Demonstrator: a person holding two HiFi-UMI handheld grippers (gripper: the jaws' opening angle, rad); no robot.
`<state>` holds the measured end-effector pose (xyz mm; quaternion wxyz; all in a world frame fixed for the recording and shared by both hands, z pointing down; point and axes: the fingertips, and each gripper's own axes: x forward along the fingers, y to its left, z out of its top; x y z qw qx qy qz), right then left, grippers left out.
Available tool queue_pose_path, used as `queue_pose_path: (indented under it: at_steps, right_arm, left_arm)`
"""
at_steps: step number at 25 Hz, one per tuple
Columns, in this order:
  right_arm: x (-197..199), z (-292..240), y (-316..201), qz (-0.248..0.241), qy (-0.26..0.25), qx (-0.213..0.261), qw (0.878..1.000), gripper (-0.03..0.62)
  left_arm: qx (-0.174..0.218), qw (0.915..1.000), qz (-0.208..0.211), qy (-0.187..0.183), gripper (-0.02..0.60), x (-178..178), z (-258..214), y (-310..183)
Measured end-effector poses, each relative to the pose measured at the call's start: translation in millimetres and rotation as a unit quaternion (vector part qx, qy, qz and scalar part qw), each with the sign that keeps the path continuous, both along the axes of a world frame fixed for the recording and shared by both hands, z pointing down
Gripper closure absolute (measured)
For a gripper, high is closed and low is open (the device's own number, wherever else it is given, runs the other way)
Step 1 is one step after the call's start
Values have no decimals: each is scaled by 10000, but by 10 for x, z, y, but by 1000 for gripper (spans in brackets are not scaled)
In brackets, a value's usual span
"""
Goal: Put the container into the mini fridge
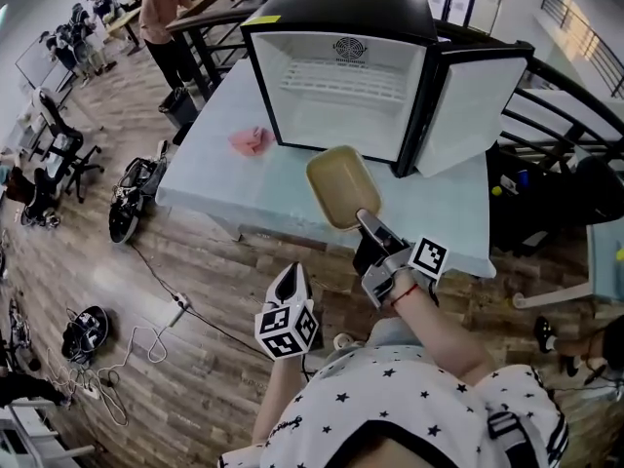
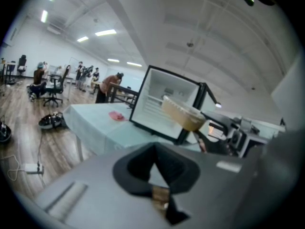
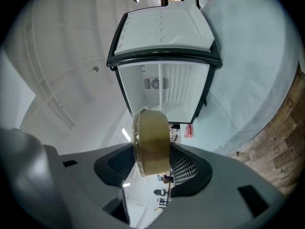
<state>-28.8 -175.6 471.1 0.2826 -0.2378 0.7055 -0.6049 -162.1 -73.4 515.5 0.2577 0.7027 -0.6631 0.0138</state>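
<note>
Because the right hand-held gripper (image 1: pixel 365 220) is clamped on only one short end of the shallow tan rectangular plastic container (image 1: pixel 341 186), the rest of it juts out unsupported. I judge it could pivot or slip in the jaws if it knocks anything. The likeliest contacts are the lower lip of the open black mini fridge with its white interior (image 1: pixel 339 91), the white shelf inside, and the swung-out door (image 1: pixel 470 115) on the right.

The container hangs in the air over the near part of the pale blue-green covered surface (image 1: pixel 244 188), just in front of the fridge opening and not yet inside. Its long axis runs from the jaws toward the opening, free end leading, hollow side up.

The left hand-held gripper (image 1: pixel 290 283) hangs low near the person's body, its jaws together on nothing.
</note>
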Motion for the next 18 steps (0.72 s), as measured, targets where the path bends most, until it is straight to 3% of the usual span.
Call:
queue_pose_path:
  at_steps: [18]
  right_arm:
    - [-301,-123,-725,255,-135,101,9995,367]
  left_arm:
    - [-59,9994,-274,203,574,-467,170,-397]
